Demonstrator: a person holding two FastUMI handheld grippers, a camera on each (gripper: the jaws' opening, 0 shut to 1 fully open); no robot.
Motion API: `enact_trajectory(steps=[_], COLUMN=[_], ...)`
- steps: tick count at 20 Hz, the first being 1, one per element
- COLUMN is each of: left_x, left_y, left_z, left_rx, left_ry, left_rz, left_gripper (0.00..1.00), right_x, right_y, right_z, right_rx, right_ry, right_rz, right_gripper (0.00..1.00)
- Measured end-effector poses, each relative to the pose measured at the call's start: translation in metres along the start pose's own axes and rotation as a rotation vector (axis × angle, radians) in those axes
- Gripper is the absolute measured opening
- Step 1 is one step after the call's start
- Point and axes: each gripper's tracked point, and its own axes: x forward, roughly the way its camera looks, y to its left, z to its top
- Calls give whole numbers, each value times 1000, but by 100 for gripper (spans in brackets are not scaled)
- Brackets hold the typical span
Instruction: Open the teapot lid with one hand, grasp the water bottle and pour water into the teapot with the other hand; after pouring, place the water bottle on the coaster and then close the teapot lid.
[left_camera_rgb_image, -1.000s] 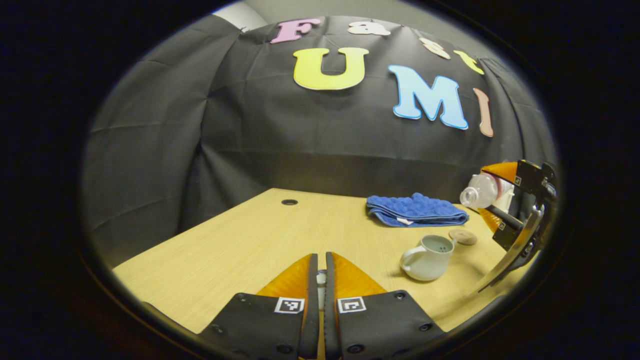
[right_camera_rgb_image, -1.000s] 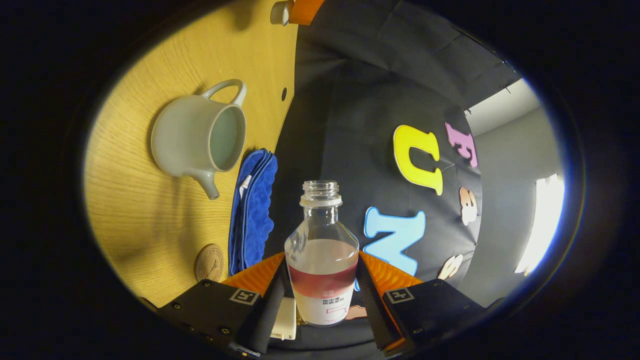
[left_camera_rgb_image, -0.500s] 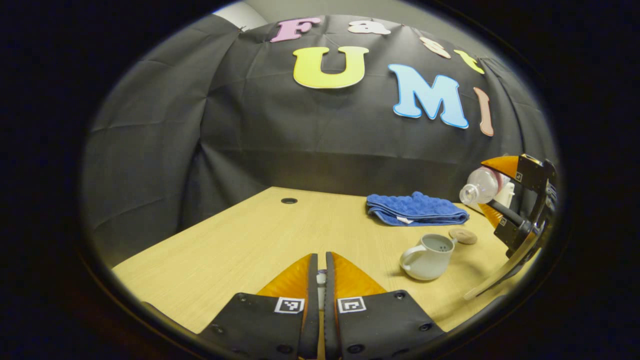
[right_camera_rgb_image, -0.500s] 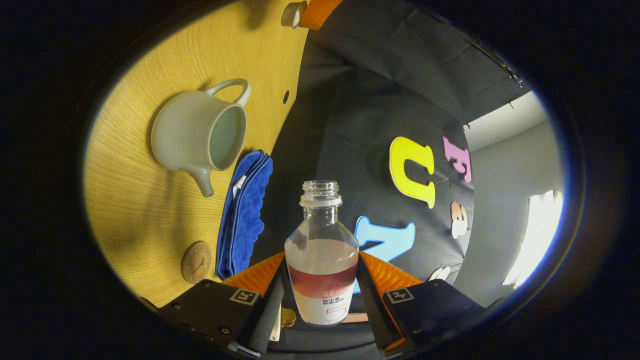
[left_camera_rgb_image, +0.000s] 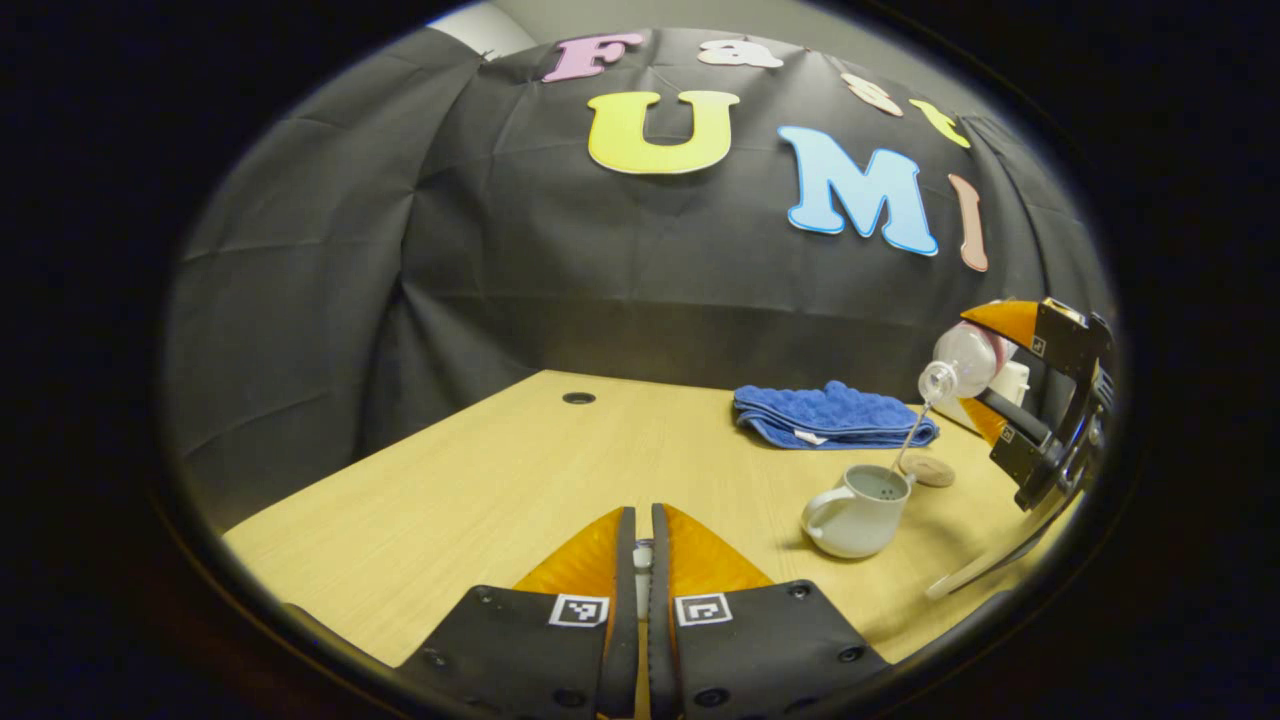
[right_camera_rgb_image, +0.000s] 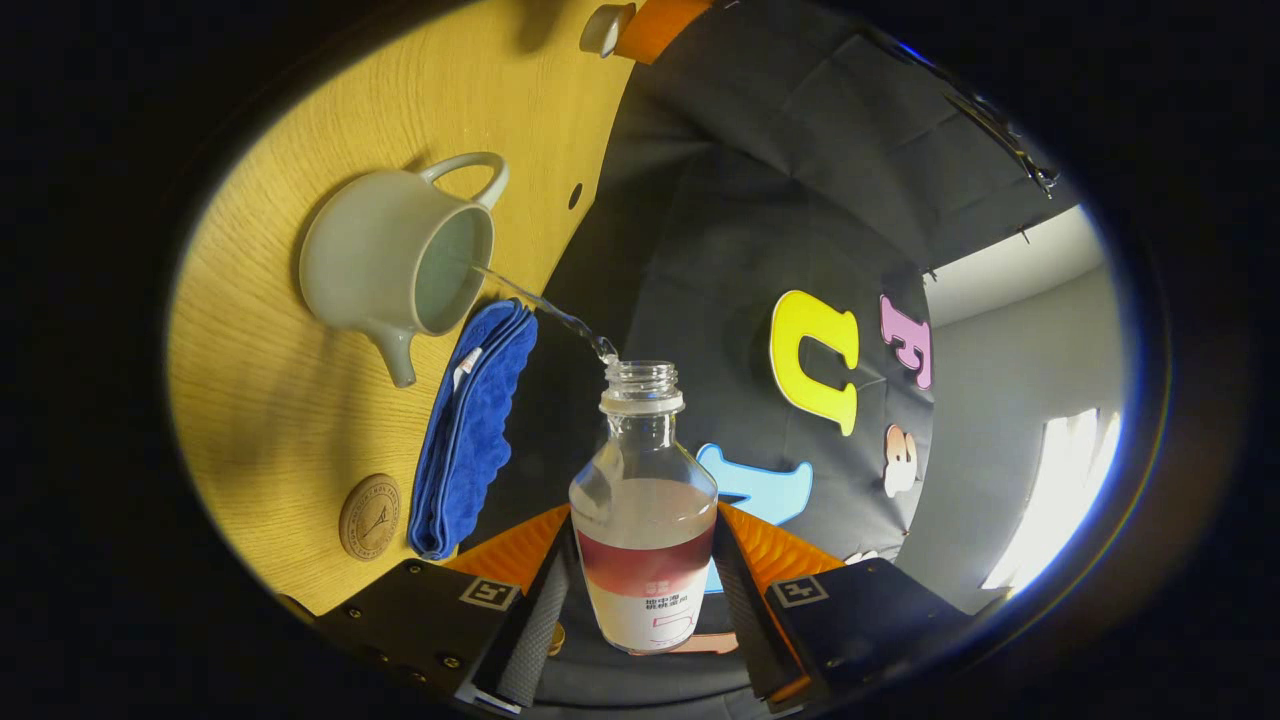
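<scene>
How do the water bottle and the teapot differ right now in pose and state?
The water bottle is tipped over in the air, clamped in the right tongs; the teapot stands upright on the table, with no tongs touching it. The bottle is clear with a narrow neck; the teapot is opaque, pale and wide-mouthed. Both are open on top, joined by the water stream.

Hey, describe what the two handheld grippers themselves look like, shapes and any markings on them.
The left gripper has two wedge-shaped fingers that taper toward their ends, each on a black block with visible screws and a small square black-and-white marker. The right gripper is built the same way, with tapering fingers, black screwed blocks and square markers. Seen from the left gripper view, it also has a pale curved bar below it.
</scene>
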Motion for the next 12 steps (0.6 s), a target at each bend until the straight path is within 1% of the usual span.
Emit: enact_trajectory(steps=[12], left_x=[0], left_y=[3], left_z=[-6], left_rx=[-5], left_ry=[6], left_rz=[6], left_gripper=[10], right_x=[1], right_y=[-5], right_z=[-4], right_rx=[-54], right_ry=[-2], right_rz=[-31], right_gripper=[76])
